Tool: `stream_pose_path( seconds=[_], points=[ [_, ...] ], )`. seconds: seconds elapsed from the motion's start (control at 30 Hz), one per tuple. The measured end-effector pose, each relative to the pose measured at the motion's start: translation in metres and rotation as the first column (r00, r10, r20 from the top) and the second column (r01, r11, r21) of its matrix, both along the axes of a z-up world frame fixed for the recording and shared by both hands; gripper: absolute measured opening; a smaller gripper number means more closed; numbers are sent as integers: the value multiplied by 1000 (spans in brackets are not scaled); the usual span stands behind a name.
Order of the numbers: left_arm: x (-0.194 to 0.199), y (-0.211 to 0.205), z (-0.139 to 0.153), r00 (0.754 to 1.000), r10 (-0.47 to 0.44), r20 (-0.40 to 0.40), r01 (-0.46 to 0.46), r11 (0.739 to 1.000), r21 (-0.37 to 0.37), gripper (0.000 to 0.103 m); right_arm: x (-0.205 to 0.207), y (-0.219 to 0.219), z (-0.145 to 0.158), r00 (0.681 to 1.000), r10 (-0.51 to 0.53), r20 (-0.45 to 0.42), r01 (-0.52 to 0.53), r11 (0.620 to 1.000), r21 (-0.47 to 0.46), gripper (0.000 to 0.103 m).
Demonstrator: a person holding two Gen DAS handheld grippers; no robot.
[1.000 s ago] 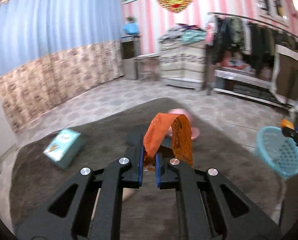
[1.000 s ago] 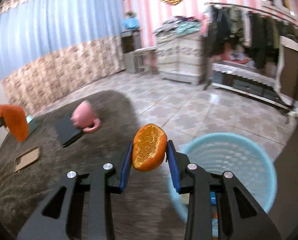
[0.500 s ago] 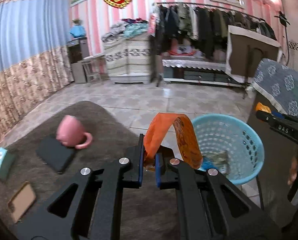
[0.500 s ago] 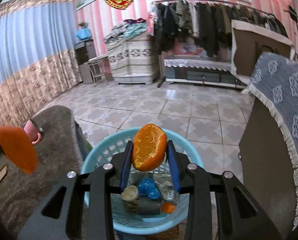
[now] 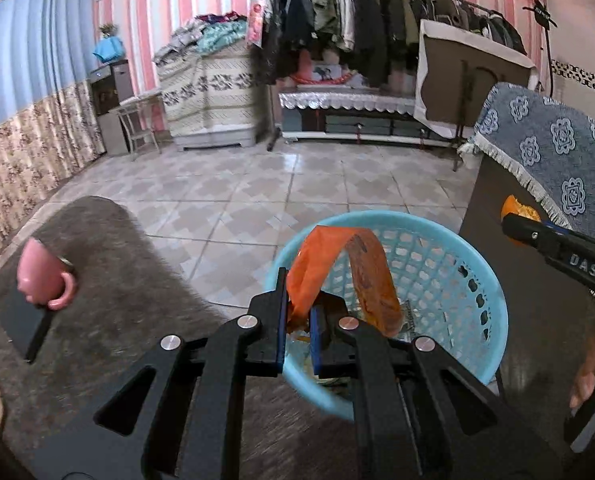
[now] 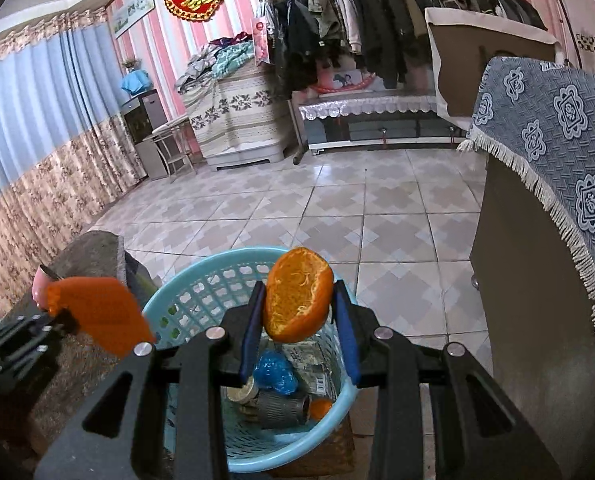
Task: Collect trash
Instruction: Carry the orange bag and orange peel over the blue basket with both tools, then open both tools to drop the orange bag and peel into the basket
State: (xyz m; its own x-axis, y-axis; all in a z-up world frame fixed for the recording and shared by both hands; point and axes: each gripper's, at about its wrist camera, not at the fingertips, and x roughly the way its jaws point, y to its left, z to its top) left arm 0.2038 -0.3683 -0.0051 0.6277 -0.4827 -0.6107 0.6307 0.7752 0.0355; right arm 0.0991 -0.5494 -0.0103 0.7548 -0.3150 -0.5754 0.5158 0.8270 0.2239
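Observation:
My left gripper (image 5: 299, 312) is shut on an orange plastic wrapper (image 5: 325, 268) that arches up and hangs over the rim of a light blue basket (image 5: 477, 280). My right gripper (image 6: 299, 320) is shut on an orange peel (image 6: 297, 296) and holds it above the same basket (image 6: 185, 296). The basket holds a blue wad, a can, paper and a small orange scrap. The left gripper with its wrapper (image 6: 101, 312) shows at the left of the right wrist view. The right gripper with the peel (image 5: 517, 210) shows at the right of the left wrist view.
A pink mug (image 5: 43, 276) lies beside a black flat object (image 5: 21, 320) on the grey-brown covered table (image 5: 137, 300). A cabinet with a blue patterned cloth (image 6: 557, 140) stands right of the basket. Tiled floor, a clothes rack and furniture lie beyond.
Both grippers have swung right from over the table to over the blue basket, each keeping its hold. The basket now lies directly below both.

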Motion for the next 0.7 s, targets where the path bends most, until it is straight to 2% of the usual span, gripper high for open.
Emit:
stream_pose_path(
  seconds=[0.17, 0.2, 0.23, 0.33, 0.47, 0.53, 0.7],
  points=[
    [6, -29, -22, 1000, -25, -19, 26, 998, 55, 9, 2, -2, -3, 1000, 2, -11, -2, 1000, 5, 34],
    [9, -32, -27, 999, -29, -34, 31, 997, 64, 12, 3, -3, -4, 1000, 3, -14, -3, 1000, 8, 34],
    [11, -32, -30, 998, -31, -49, 34, 997, 72, 26, 4, -4, -6, 1000, 3, -18, -3, 1000, 10, 34],
    [10, -26, -38, 998, -30, -50, 34, 996, 82, 56, 7, -8, -9, 1000, 1, -27, 0, 1000, 22, 34],
    [11, -16, -41, 998, -16, -55, 20, 997, 79, 62, 10, -6, -13, 999, 6, -32, -5, 1000, 28, 34],
    [13, -5, -37, 999, 5, -50, -2, 998, 57, 73, 17, -3, -14, 999, 18, -37, -17, 1000, 23, 34],
    [16, 25, -20, 995, 97, 11, -97, 995, 23, 90, 36, 11, -18, 996, 52, -67, -53, 999, -5, 35]
  ],
)
